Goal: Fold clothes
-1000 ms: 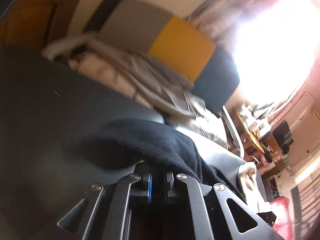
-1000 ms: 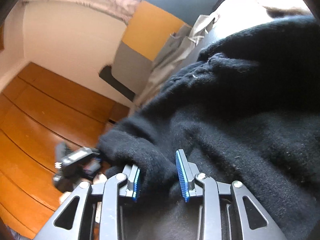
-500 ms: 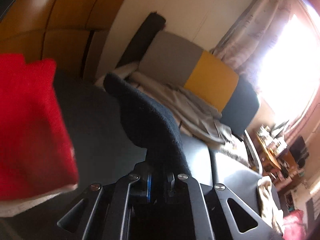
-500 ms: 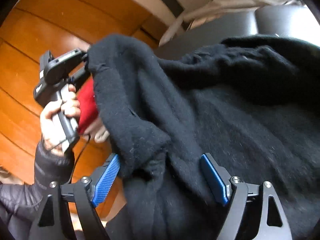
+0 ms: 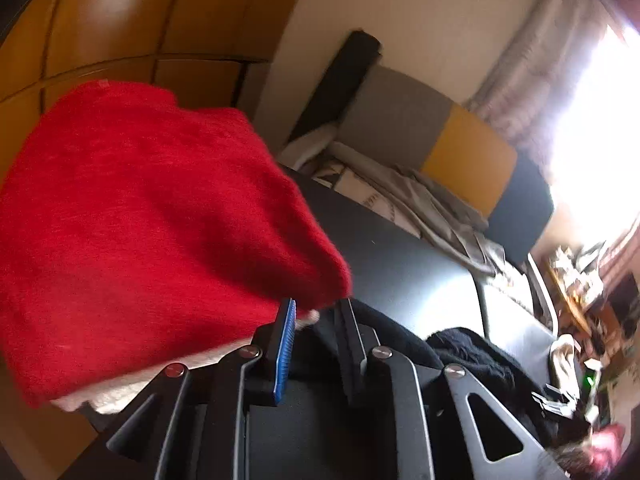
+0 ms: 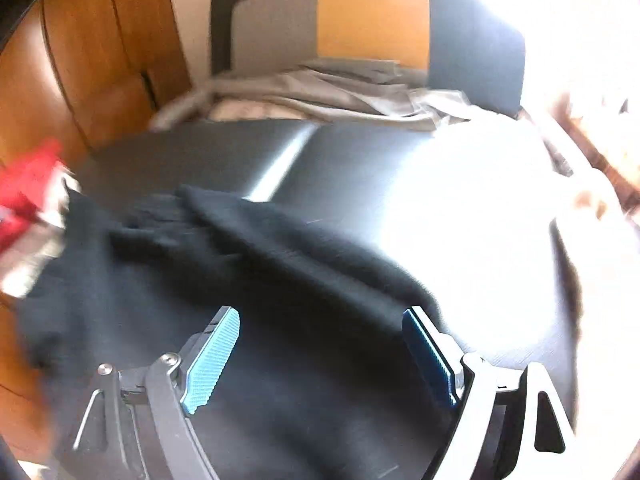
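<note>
A black knit sweater (image 6: 224, 272) lies spread on a dark table (image 6: 360, 160). My right gripper (image 6: 320, 344) is wide open just above the sweater's near part, holding nothing. In the left wrist view my left gripper (image 5: 316, 320) has its jaws a little apart, with black sweater fabric (image 5: 400, 344) lying by the right finger. A folded red garment (image 5: 140, 232) fills the left of that view, touching the left finger's blue pad (image 5: 285, 344). It shows blurred in the right wrist view (image 6: 24, 188) at the table's left edge.
A grey, yellow and dark blue sofa back (image 5: 440, 148) with pale cloths (image 5: 420, 200) heaped in front stands beyond the table. Wooden panelling (image 6: 100, 48) is to the left. A bright window and a cluttered shelf (image 5: 580, 280) are to the right.
Both grippers let go of the black sweater, which now lies on the table. The right jaws opened wide and pulled back. The left moved down beside the red garment.
</note>
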Demonstrator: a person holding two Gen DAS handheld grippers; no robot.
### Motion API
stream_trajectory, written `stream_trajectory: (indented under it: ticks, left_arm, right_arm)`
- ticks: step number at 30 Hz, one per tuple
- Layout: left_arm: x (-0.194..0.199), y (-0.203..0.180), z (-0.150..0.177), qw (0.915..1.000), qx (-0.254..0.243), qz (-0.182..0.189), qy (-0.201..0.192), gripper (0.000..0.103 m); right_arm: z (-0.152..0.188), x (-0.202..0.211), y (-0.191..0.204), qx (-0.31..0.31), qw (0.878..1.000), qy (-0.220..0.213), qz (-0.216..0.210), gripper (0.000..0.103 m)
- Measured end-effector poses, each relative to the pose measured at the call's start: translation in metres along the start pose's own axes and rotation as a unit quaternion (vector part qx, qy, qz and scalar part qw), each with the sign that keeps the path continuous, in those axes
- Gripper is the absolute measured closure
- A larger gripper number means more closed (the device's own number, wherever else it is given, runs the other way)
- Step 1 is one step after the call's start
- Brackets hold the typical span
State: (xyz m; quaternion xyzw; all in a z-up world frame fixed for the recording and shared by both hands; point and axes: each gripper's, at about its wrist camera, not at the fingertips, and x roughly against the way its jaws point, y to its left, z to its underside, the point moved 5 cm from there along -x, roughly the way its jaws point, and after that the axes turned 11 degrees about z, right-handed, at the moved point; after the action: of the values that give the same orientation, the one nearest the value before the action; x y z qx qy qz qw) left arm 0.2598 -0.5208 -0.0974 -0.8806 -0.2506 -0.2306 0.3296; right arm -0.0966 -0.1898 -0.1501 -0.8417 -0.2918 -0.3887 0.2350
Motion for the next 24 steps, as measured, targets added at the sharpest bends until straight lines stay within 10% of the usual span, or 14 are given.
stream_trajectory:
  ticks: [2,4,7,13,19,24]
  left_arm:
    - [-0.012,-0.017,0.005,0.9996,-0.021,0.010,0.017,0.080]
    - [-0.022,-0.035,0.009,0.9984,-0.043,0.017,0.032,0.080]
    - [-0.038,-0.060,0.017,0.9945,-0.078,0.038,0.058,0.079]
    - [-0.070,-0.096,0.039,0.9813,-0.149,0.027,0.119,0.079]
    - [-0.081,-0.078,0.066,0.9838,-0.058,0.057,0.160,0.078]
    - [-0.098,-0.083,0.097,0.9690,0.018,0.127,0.211,0.069]
  right_arm:
    - [-0.004,-0.026,-0.007,0.014,0.999,0.031,0.023,0.024]
    - [0.002,-0.044,-0.015,0.007,0.998,0.060,0.029,0.073]
    - [0.015,-0.036,-0.052,-0.020,0.996,0.054,0.072,0.092]
    - [0.080,-0.007,-0.124,-0.129,0.984,0.069,0.102,0.092]
    - [0.142,0.017,-0.176,-0.212,0.964,0.098,0.128,0.091]
    - [0.157,0.029,-0.188,-0.215,0.964,0.109,0.115,0.073]
